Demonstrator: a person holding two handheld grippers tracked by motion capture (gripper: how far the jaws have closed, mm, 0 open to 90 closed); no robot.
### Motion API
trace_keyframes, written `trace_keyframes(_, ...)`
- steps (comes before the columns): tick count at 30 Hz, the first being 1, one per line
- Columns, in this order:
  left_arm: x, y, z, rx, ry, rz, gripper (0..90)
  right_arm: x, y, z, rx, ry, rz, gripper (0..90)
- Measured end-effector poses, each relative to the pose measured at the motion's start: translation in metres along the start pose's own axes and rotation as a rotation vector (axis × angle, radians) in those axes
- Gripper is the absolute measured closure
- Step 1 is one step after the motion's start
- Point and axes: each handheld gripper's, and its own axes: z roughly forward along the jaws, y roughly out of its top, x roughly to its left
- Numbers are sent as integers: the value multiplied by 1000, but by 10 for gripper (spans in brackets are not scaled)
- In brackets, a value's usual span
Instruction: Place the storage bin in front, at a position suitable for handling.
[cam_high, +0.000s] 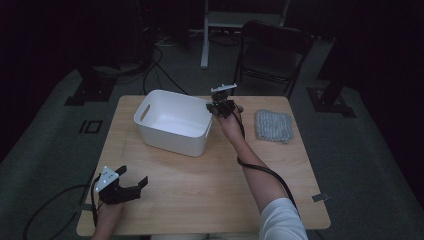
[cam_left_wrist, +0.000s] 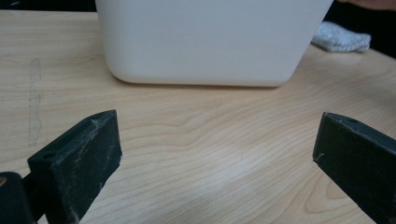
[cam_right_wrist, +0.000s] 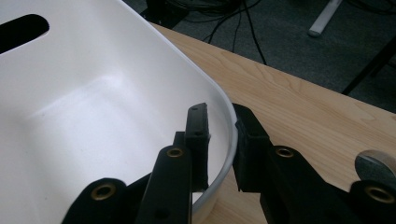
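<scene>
A white plastic bin (cam_high: 170, 140) with a handle slot stands at the back of the wooden table (cam_high: 200, 190). My right gripper (cam_high: 216, 107) sits on the bin's right rim. In the right gripper view one jaw is inside the bin (cam_right_wrist: 93, 107) and the other outside, with the right gripper (cam_right_wrist: 222, 122) shut on the rim. My left gripper (cam_high: 128, 184) rests near the table's front left corner, open with nothing between its fingers. In the left gripper view the left gripper (cam_left_wrist: 217, 135) faces the bin's near wall (cam_left_wrist: 201, 42) across bare wood.
A folded grey knitted cloth (cam_high: 273, 126) lies on the table right of the bin, also seen as a grey cloth (cam_left_wrist: 341, 39) past the bin's corner. A black folding chair (cam_high: 272, 50) stands behind the table. Cables run over the dark floor.
</scene>
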Motion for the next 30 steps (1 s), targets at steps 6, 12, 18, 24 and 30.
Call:
trace_keyframes(6, -4, 1, -1, -4, -8, 9, 13, -3, -5, -7, 5, -2, 10, 794)
trace_keyframes(12, -8, 1, 3, 21, -24, 31, 13, -5, -11, -16, 8, -3, 15, 798)
trace_keyframes(18, -10, 1, 2, 11, -28, 48, 43, -8, -20, -27, 6, -3, 17, 799)
trace_keyframes(24, -11, 1, 2, 15, -36, 50, 46, -10, -29, -38, 7, 2, 16, 800)
trace_keyframes(30, -14, 1, 3, 16, -48, 60, 46, -12, -40, -51, 8, 4, 12, 800)
